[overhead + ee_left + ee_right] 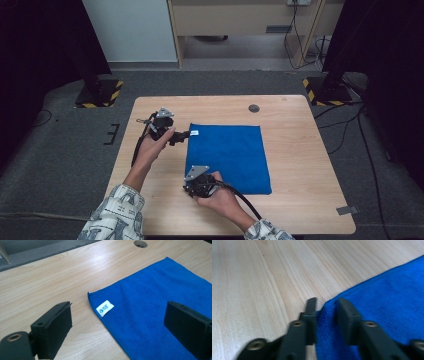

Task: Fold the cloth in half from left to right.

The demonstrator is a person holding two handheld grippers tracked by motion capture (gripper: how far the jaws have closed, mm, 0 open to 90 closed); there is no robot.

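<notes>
A blue cloth (230,157) lies flat on the wooden table (300,150). Its white label (194,132) sits at the far left corner. My left gripper (183,135) is just left of that corner. In the left gripper view the left gripper (118,310) stands open, with the label (105,307) and the cloth (155,295) corner between its wide jaws, untouched. My right gripper (192,186) is at the cloth's near left corner. In the right gripper view the right gripper (327,305) is closed on a bunched fold of the cloth (387,305) edge.
A round cable hole (254,108) is in the table near its far edge, also seen as the hole (140,243) in the left gripper view. Bare wood surrounds the cloth on all sides. Two black stands with striped bases (100,93) flank the table on the floor.
</notes>
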